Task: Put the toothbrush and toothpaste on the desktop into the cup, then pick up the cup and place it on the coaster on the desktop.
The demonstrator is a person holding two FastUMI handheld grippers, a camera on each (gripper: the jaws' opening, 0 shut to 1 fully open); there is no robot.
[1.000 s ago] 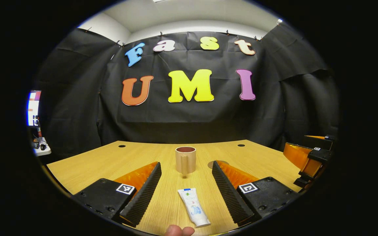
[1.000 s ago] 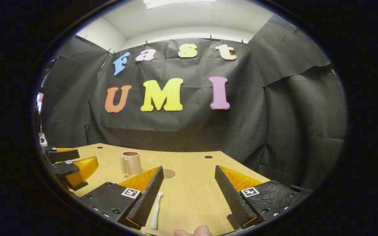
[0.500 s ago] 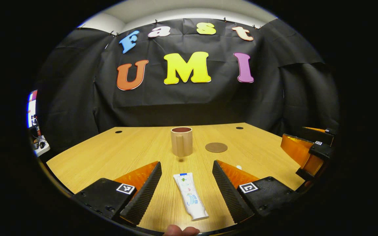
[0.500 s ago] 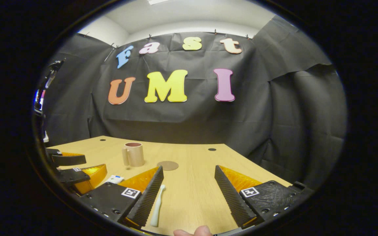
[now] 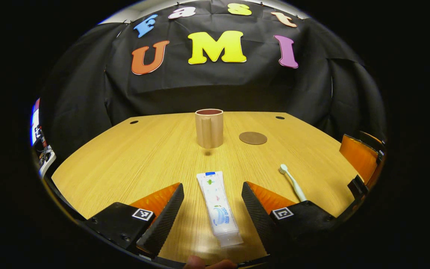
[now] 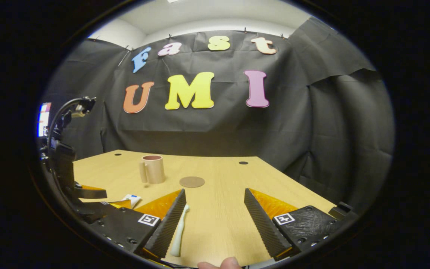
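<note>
A white toothpaste tube (image 5: 218,207) lies flat on the wooden desk (image 5: 125,160), between the fingers of my open left gripper (image 5: 212,194), which touch nothing. Further back stands the tan cup (image 5: 209,128), handle toward me, and a round brown coaster (image 5: 252,138) lies to its right. A white toothbrush (image 5: 292,182) rests at the right. In the right gripper view, the toothbrush (image 6: 180,233) lies by the left finger of my open right gripper (image 6: 215,200). The cup (image 6: 152,169) and coaster (image 6: 192,182) sit ahead and to the left. The toothpaste's end (image 6: 131,199) peeks out beside the left gripper (image 6: 88,194).
The desk has small cable holes (image 5: 134,121) near its back edge, with black cloth close behind it. Equipment on a side table (image 5: 43,157) stands off the desk's left edge. The right gripper's body (image 5: 360,160) shows at the desk's right edge.
The left gripper view has tipped downward and moved in, so the toothpaste now lies further between its fingers and the toothbrush has come into sight. The right gripper shifted slightly; both stay open.
</note>
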